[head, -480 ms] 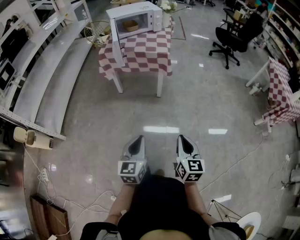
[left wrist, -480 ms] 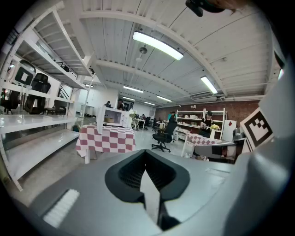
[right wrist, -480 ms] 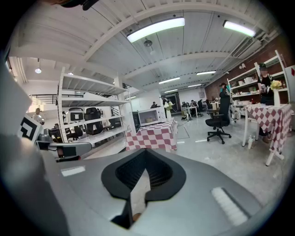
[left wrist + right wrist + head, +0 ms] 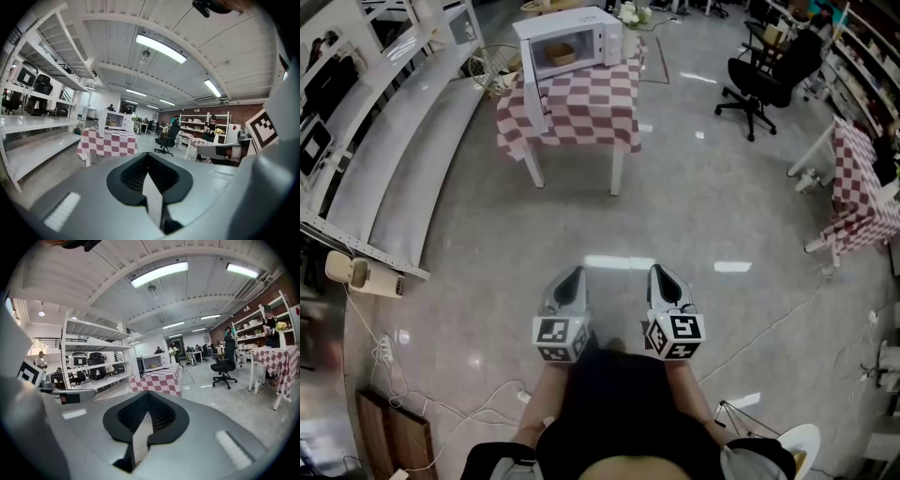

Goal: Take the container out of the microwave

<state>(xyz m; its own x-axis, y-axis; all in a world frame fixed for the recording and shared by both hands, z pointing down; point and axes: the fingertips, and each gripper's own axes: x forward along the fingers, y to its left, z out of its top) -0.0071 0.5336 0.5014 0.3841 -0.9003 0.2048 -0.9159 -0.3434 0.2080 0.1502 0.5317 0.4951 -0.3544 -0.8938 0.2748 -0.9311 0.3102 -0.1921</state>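
Note:
A white microwave [image 4: 572, 42] stands far ahead on a table with a red-and-white checked cloth [image 4: 581, 108]. Its door [image 4: 536, 94] hangs open to the left. Inside sits a small tan container [image 4: 562, 54]. My left gripper [image 4: 569, 281] and right gripper [image 4: 661, 278] are held side by side close to my body, over bare floor and well short of the table. Both are shut with nothing between the jaws. In the left gripper view the microwave [image 4: 115, 123] is small beyond the shut left gripper [image 4: 149, 172]. It shows likewise [image 4: 152, 363] past the shut right gripper [image 4: 146, 416].
White shelving [image 4: 403, 141] runs along the left. A wire basket [image 4: 492, 66] sits beside the table, and a flower vase [image 4: 631, 19] stands next to the microwave. A black office chair [image 4: 764, 80] and a second checked table [image 4: 862, 187] are at the right. Cables [image 4: 422, 394] lie at the lower left.
Both grippers have edged slightly up the picture, still shut and empty. The microwave and table sit about where they were.

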